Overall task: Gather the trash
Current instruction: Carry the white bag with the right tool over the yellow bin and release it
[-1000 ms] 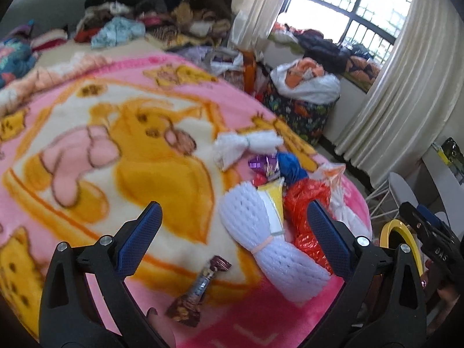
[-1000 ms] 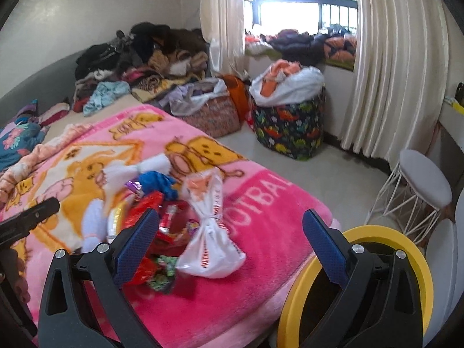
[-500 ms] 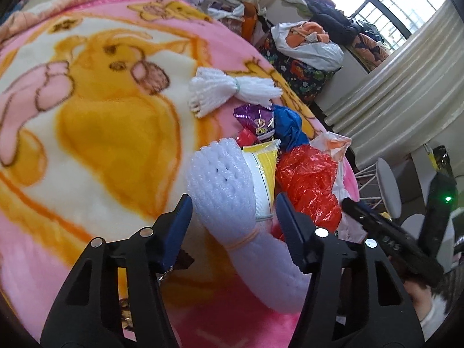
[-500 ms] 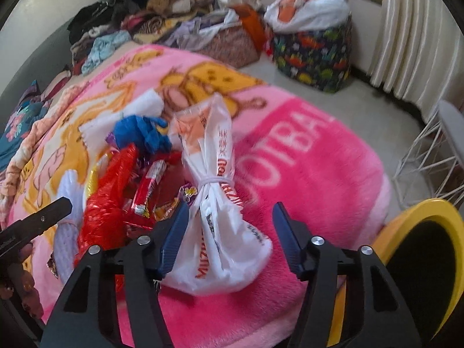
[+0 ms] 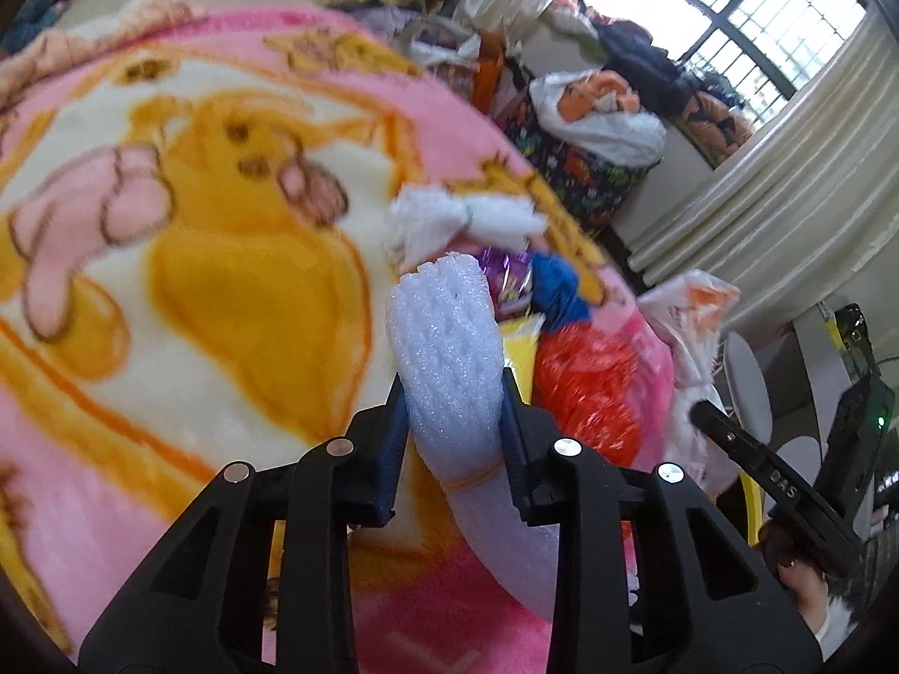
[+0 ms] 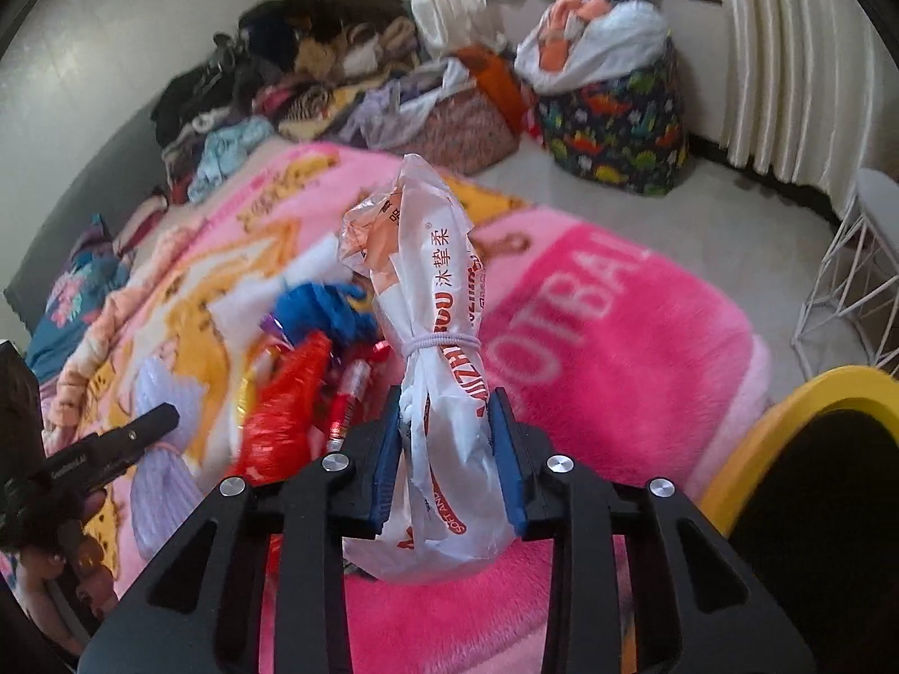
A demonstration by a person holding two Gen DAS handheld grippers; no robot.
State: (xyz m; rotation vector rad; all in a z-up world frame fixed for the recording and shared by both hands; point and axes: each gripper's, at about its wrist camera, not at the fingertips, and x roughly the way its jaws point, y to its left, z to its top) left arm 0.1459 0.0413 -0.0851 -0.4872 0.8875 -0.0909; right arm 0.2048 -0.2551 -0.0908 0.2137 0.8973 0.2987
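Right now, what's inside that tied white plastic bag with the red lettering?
Only crumpled, tied plastic shows: the white bag is opaque, so its contents stay hidden. The right tool is closing on its middle.

Right hand-held gripper closing on tied white plastic bag — pads pressing — over pink blanket; yellow bin beside.

**A cluttered bedroom around the bed**

A pink blanket with a yellow cartoon bear covers the bed. Heaped clothes lie along the far wall. On the floor stand a dinosaur-print hamper stuffed with laundry and a woven basket just beside it. Cream curtains hang by the barred window. A white wire stool stands near the curtains.
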